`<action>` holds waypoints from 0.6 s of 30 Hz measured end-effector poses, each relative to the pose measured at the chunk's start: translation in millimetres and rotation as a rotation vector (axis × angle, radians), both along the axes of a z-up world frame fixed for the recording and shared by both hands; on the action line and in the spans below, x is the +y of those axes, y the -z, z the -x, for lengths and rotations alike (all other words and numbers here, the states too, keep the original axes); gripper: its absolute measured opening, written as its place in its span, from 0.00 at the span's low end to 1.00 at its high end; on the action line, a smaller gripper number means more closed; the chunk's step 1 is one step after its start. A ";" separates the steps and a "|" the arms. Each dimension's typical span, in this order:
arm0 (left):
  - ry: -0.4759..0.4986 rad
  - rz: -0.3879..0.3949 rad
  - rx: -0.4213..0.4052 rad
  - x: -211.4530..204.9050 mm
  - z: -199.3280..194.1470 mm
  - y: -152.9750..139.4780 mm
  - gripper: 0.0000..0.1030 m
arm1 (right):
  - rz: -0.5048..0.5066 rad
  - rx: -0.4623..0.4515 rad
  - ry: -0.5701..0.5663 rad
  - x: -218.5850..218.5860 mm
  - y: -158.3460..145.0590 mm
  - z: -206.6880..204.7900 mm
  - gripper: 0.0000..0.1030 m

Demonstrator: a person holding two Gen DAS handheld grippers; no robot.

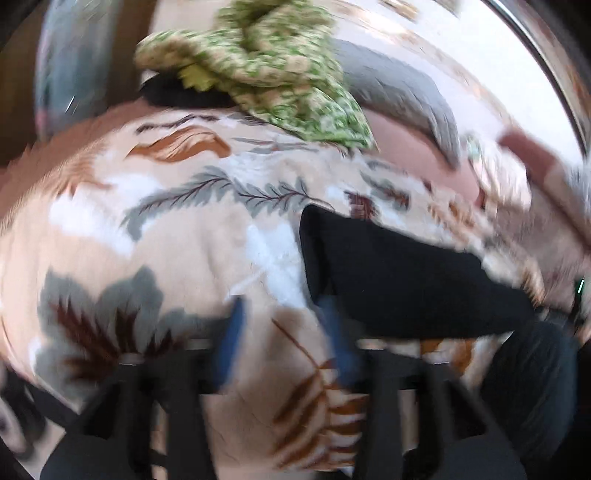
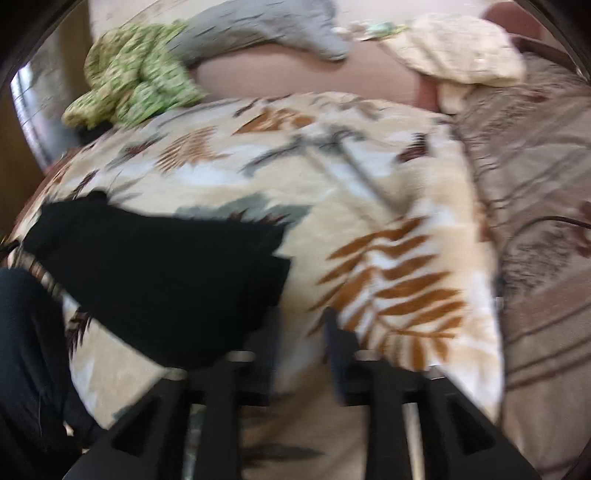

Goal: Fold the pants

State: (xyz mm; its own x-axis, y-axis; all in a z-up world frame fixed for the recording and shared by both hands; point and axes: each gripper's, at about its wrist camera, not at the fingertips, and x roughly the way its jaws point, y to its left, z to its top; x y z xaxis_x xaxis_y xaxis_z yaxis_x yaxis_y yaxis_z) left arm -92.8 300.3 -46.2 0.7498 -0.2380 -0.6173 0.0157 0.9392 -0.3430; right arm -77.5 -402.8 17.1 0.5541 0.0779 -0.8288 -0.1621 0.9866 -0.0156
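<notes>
Though both views are smeared with motion blur, my left gripper (image 1: 284,325) shows its two blue-tipped fingers (image 1: 232,332) standing apart with nothing between them, only the leaf-print blanket (image 1: 177,236) below. The black pants (image 1: 399,273) lie just to the right of this gripper, a folded dark slab on the blanket; its near left corner sits right at my right-hand finger, and I cannot tell whether they touch. Farther back, a crumpled green floral cloth (image 1: 273,70) rests at the blanket's far edge, beside a grey pillow (image 1: 402,96).

From my right gripper (image 2: 303,332), the pants (image 2: 159,277) lie to the left, with their right edge reaching up to my left-hand finger; blur hides whether it touches. These fingers are also apart and hold nothing, the blanket (image 2: 369,184) showing in the gap. The green cloth (image 2: 136,85) and the grey pillow (image 2: 266,33) sit at the back, with a cream quilted cushion (image 2: 465,48) to the right, and a brown patterned bedspread (image 2: 535,184) runs along the blanket's right side.
</notes>
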 end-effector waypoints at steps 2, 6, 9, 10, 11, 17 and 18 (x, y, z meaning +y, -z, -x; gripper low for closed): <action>-0.010 0.100 0.006 -1.8 2.3 -8.1 0.55 | -0.014 -0.064 0.021 -0.7 -12.9 2.5 0.58; -0.031 0.322 0.080 -14.2 1.8 -6.5 0.55 | -0.119 -0.155 0.041 0.6 -37.6 7.6 0.60; -0.080 0.407 0.156 -23.6 -3.2 5.5 0.55 | -0.228 -0.189 0.056 3.1 -49.5 14.4 0.62; -0.094 0.427 0.178 -22.9 -3.0 9.8 0.55 | -0.268 -0.191 0.066 4.0 -50.4 14.8 0.63; -0.118 0.468 0.208 -22.6 -7.2 16.9 0.55 | -0.301 -0.185 0.072 4.3 -51.4 16.9 0.63; -0.188 0.638 0.247 -14.6 -16.4 35.4 0.33 | -0.306 -0.160 0.059 17.9 -47.9 16.3 0.63; -0.185 0.657 0.261 -14.9 -16.3 36.9 0.16 | -0.300 -0.153 0.060 19.5 -46.3 15.2 0.63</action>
